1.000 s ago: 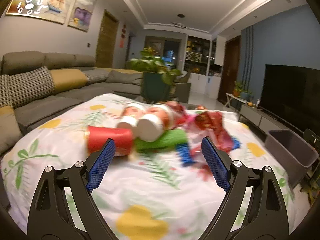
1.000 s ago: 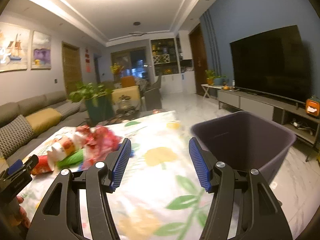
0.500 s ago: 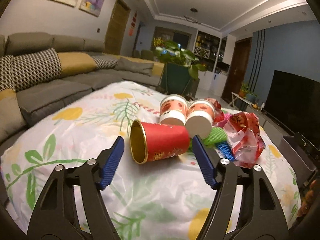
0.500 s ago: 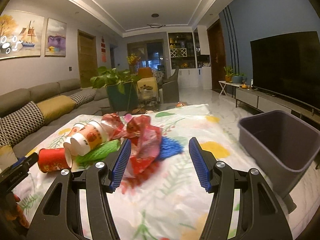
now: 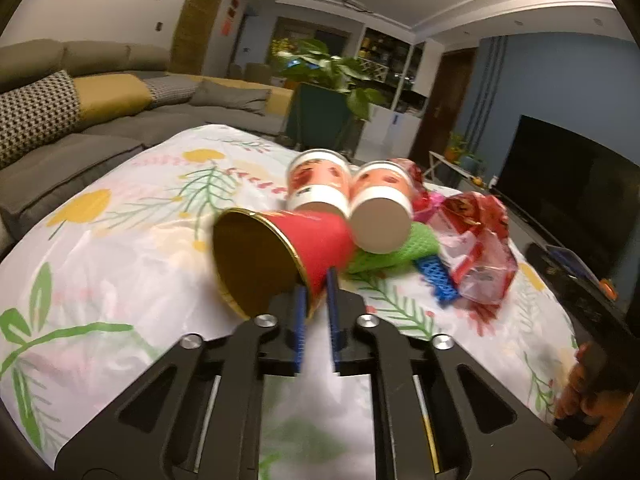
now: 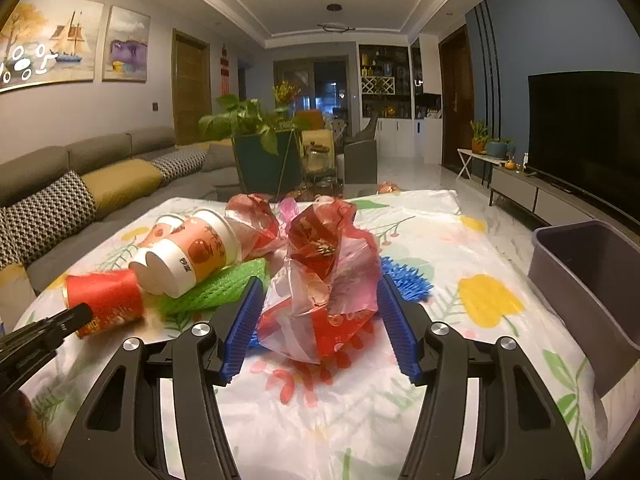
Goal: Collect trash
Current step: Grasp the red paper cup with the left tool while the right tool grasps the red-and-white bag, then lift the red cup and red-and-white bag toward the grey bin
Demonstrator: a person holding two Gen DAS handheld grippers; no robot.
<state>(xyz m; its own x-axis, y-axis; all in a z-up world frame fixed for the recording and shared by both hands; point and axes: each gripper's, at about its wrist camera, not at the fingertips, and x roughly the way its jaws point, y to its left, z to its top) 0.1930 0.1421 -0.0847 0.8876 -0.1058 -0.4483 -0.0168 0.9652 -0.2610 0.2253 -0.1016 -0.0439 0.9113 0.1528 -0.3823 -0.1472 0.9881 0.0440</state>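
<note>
A red paper cup (image 5: 320, 240) lies on its side on the floral tablecloth (image 5: 120, 240), its gold inside facing me. My left gripper (image 5: 315, 300) is shut on the cup's rim, one finger inside and one outside. Behind it lie two white-and-orange cups (image 5: 382, 208), a green foam net (image 5: 396, 256), a blue foam net (image 5: 434, 280) and a crumpled red plastic bag (image 5: 480, 248). In the right wrist view my right gripper (image 6: 320, 284) is open, its blue fingers on either side of the red plastic bag (image 6: 332, 264). The red cup (image 6: 104, 300) shows at left there.
A grey bin (image 6: 588, 280) stands at the table's right edge. A sofa (image 6: 100, 176) runs along the left and a potted plant (image 6: 264, 152) stands beyond the table. A TV (image 6: 584, 128) is on the right wall. A hand (image 5: 580, 392) holds the right gripper.
My left gripper moved forward to the red cup and shut on its rim. My right gripper swung left from the bin and now straddles the red bag.
</note>
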